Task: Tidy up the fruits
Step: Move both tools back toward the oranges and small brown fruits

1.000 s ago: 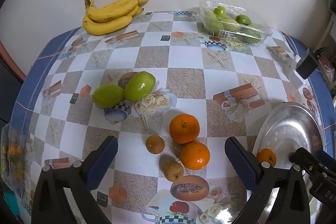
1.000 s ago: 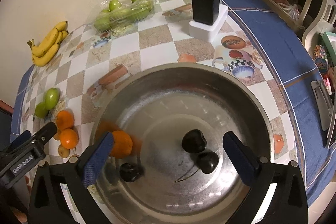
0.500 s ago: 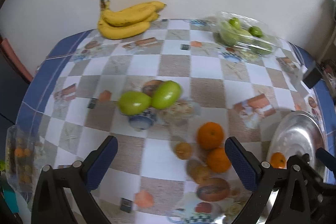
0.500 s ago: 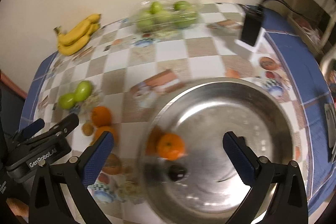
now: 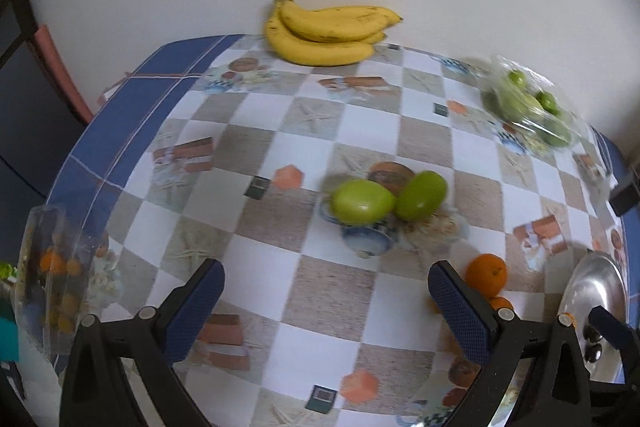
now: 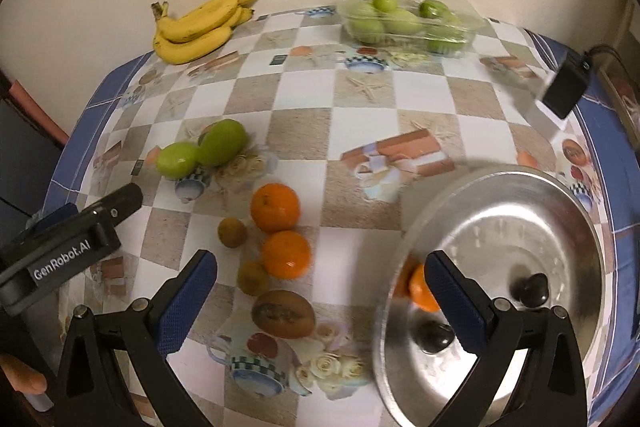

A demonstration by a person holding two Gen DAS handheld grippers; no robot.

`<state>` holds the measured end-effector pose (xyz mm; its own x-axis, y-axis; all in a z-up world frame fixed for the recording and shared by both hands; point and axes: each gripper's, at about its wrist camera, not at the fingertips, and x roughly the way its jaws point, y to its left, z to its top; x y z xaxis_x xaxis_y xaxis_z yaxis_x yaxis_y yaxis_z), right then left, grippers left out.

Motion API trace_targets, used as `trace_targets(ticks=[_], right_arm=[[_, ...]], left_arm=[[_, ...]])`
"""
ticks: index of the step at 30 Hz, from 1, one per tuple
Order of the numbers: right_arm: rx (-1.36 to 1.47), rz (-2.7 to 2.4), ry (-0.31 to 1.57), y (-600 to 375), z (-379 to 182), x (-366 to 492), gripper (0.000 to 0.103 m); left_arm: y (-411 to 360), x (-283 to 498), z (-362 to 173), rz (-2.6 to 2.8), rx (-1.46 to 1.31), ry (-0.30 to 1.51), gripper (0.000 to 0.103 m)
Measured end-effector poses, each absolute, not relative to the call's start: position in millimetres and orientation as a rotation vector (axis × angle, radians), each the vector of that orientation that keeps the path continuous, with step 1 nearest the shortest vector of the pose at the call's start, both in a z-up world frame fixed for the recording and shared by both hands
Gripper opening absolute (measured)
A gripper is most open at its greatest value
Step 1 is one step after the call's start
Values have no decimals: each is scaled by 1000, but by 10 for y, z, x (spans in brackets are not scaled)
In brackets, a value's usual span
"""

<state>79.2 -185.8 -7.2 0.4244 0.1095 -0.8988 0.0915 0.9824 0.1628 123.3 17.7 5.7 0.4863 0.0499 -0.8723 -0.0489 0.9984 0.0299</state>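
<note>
Both grippers are open and hold nothing. My left gripper (image 5: pixel 324 303) hovers over the checkered tablecloth, short of two green fruits (image 5: pixel 362 205) that lie side by side. To its right sit oranges (image 5: pixel 486 273). In the right wrist view my right gripper (image 6: pixel 320 291) hangs above two oranges (image 6: pixel 276 207) and small brown fruits (image 6: pixel 232 231). The steel bowl (image 6: pixel 560 211) at the right contains an orange (image 6: pixel 420 291) and dark cherries (image 6: pixel 532 289). The left gripper's body (image 6: pixel 68 247) shows at the left edge.
Bananas (image 5: pixel 324 31) lie at the back by the wall. A clear plastic tray of green fruits (image 6: pixel 404 17) stands at the back right. A black charger (image 6: pixel 566 89) sits near the right table edge. A plastic bag of small fruits (image 5: pixel 56 279) lies at the left edge.
Both grippers have swung to the left. The right one left the bowl and now hangs over the oranges; the left one now faces the green fruits. Both stayed open.
</note>
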Motion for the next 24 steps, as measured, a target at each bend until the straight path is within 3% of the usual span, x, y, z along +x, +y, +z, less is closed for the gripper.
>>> trace_targets(ticks=[24], right_arm=[[220,88,1183,-1752,-373,961,103]], left_arm=[[-32,1364,-247,-84,-99,1115,103]])
